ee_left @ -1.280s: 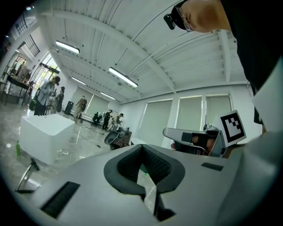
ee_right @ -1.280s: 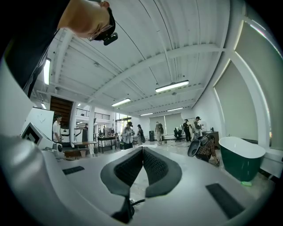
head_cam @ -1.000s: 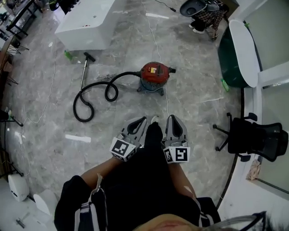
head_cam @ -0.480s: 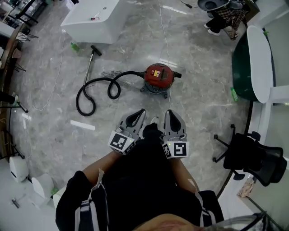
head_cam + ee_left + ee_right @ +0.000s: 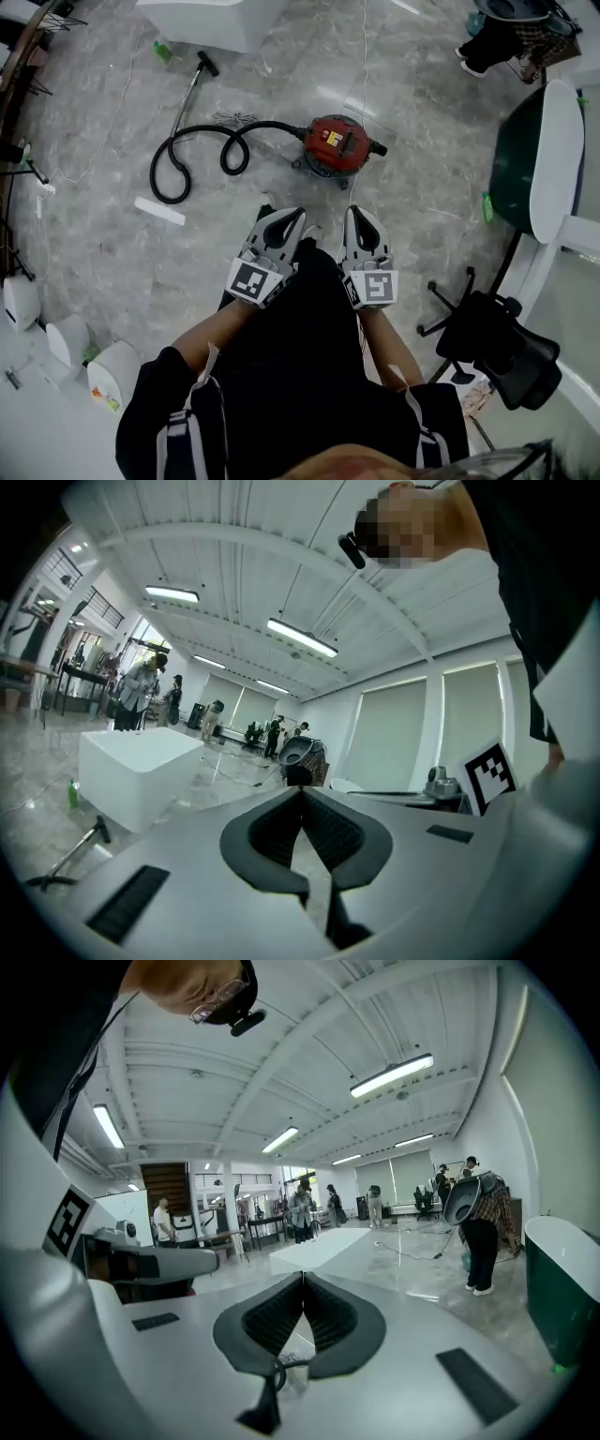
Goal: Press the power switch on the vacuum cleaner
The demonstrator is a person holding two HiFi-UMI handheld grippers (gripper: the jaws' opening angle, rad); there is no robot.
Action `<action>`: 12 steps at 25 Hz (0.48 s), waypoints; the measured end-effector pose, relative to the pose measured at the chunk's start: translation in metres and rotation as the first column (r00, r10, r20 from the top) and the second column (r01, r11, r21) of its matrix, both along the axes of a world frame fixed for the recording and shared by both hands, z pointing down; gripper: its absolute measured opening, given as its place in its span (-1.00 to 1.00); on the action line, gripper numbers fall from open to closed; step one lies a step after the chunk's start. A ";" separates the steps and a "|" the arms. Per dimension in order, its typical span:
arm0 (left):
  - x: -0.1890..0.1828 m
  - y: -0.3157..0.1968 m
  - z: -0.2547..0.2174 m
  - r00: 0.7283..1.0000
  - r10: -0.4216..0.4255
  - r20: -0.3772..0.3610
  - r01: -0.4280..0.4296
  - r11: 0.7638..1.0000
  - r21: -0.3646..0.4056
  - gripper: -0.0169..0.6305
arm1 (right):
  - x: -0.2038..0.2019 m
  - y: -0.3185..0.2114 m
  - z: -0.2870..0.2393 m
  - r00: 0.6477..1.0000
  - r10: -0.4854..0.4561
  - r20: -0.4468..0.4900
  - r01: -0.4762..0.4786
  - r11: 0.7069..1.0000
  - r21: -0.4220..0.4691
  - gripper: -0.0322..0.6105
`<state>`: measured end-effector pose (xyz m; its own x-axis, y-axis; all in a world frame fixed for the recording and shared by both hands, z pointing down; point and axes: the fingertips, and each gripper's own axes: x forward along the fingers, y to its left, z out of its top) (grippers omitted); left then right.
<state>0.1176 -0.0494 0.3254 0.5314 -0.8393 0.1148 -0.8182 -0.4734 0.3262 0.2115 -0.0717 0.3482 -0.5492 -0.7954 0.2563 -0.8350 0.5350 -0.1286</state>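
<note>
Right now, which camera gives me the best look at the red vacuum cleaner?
The head view: the vacuum cleaner sits whole on the floor, seen from above, with its hose curling off to the left. The left gripper view catches only its wand at lower left, not the red body. The right gripper view shows none of it.

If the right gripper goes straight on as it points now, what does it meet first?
Probably the white counter; the right gripper seems to point level, above the vacuum cleaner. Depth unclear.
</note>
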 end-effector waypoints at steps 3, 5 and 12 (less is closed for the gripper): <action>-0.012 -0.016 0.010 1.000 -0.015 -0.007 0.015 0.999 -0.032 -0.89 | -0.004 -0.028 0.022 0.999 0.020 -0.049 -0.023 0.998 -0.054 -0.85; -0.021 -0.027 0.016 1.000 -0.020 0.017 0.021 1.000 -0.018 -0.89 | -0.007 -0.048 0.037 0.996 0.034 -0.078 -0.040 0.996 -0.079 -0.85; -0.044 -0.070 0.042 0.999 -0.032 0.007 0.032 0.999 -0.032 -0.89 | -0.035 -0.113 0.116 0.962 -0.087 -0.259 0.045 0.985 -0.165 -0.85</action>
<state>0.0735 -0.1199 0.3670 0.5035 -0.8518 0.1449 -0.8348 -0.4364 0.3356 0.1768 -0.1843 0.4642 -0.4948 -0.6982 0.5174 -0.8138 0.5811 0.0060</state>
